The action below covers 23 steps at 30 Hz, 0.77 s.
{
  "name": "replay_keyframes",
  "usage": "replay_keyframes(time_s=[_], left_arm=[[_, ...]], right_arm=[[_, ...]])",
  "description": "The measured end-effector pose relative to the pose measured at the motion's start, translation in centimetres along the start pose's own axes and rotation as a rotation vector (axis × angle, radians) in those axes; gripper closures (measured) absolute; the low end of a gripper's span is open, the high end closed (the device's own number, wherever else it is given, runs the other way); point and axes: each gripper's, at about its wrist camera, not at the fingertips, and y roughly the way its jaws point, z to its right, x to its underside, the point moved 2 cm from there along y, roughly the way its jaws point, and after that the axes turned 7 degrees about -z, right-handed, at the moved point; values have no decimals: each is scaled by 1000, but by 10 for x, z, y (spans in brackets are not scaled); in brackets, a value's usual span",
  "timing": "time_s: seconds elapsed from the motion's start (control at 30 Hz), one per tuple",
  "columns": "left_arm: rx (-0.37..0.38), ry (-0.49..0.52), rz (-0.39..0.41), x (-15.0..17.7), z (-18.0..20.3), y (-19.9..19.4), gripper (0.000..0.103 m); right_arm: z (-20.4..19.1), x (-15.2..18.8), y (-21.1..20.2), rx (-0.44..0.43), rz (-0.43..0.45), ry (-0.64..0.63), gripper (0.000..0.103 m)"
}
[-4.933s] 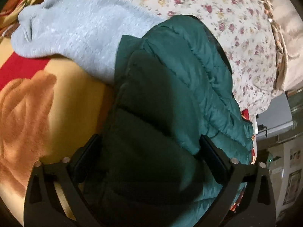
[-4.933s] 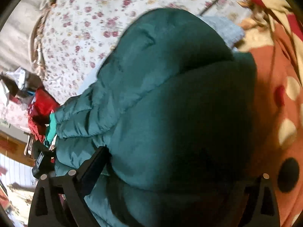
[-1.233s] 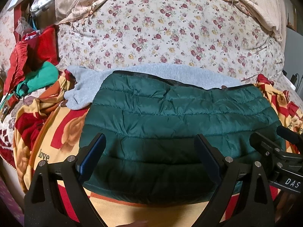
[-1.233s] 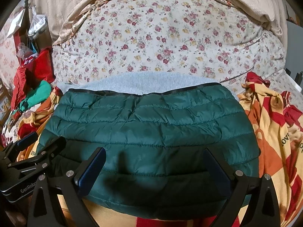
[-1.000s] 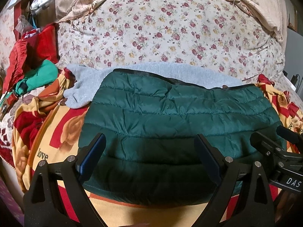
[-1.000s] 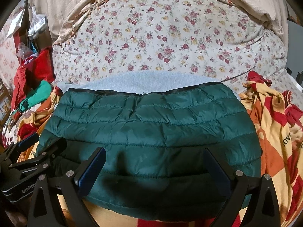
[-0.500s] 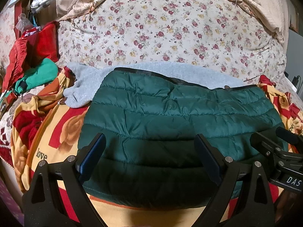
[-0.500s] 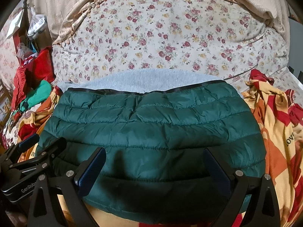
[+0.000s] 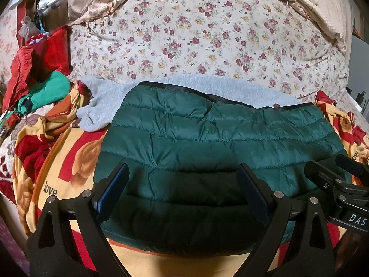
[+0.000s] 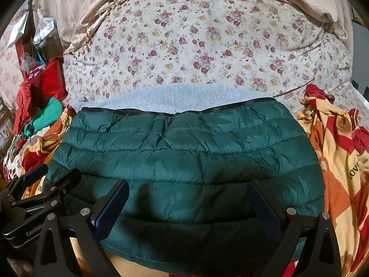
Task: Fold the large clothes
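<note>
A dark green quilted jacket [image 9: 207, 138] [image 10: 184, 152] lies folded into a wide rectangle on the bed, its black-trimmed edge at the far side. It rests partly on a pale grey sweater [image 9: 103, 106] [image 10: 166, 97] that sticks out behind it and to the left. My left gripper [image 9: 182, 170] is open over the jacket's near left part, nothing between its fingers. My right gripper [image 10: 186, 185] is open over the near right part, also empty. Each gripper's body shows at the edge of the other's view.
The jacket sits on a yellow, red and orange blanket [image 9: 57, 166] [image 10: 341, 161]. A floral quilt [image 9: 207, 34] rises behind. Red and green clothes [image 9: 43, 87] are piled at the far left, with bags above them.
About five seconds ago both grippers were down close on the bunched jacket; now they are drawn back and it lies flat and folded. Over the last second they have barely drifted.
</note>
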Motion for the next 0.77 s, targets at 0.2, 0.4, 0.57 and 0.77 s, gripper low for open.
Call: replay_keyframes(time_s=[0.2,0.4,0.57,0.77], left_arm=[[-1,-1,0,-1,-1,1,9],[-2,0,1,-1,0,1,9],[-2,-1,0,-1,2,0,9],[-2,19,23,-3,2,2,9]], right_arm=[[-1,-1,0,1,2,-7,2],[-2,-2,1,2,3,-8,2],[-5,-4,3,3,-4,-15,2],[-3,-5,8,-8,-15,-13,2]])
